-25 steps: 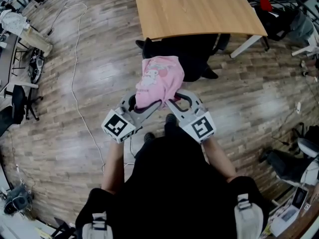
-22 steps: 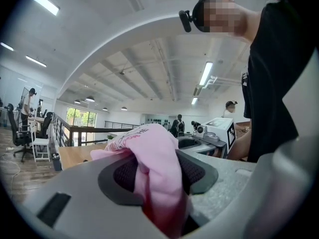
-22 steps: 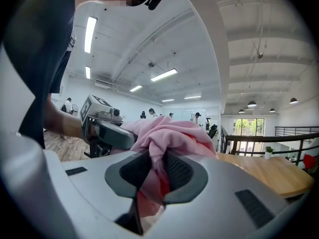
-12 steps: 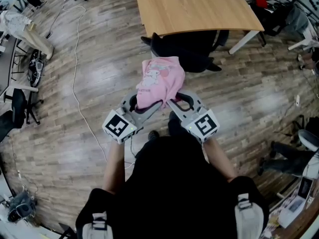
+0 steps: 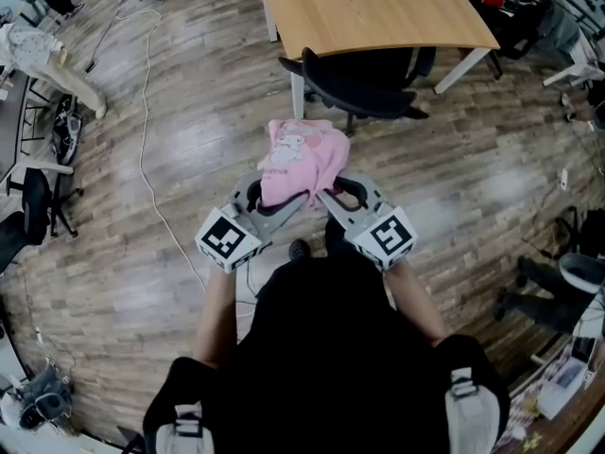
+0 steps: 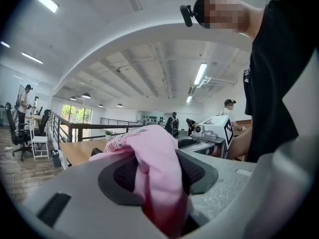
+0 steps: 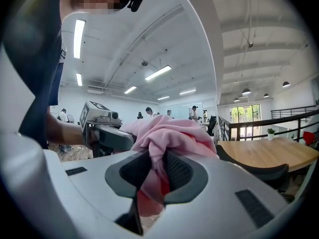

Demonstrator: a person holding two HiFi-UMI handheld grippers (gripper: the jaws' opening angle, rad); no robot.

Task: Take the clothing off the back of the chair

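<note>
Head view, claws: left claw (image 5: 295, 201) and right claw (image 5: 328, 199) each clenched on a fold of the pink garment (image 5: 304, 151).
Garment: bunched between the claws, held over the floor.
Change: the chair (image 5: 357, 81) now lies farther off than a second ago, by the surface (image 5: 369, 8).
Meaning: the garment seems clear of the chair back, so removal looks done.
</note>
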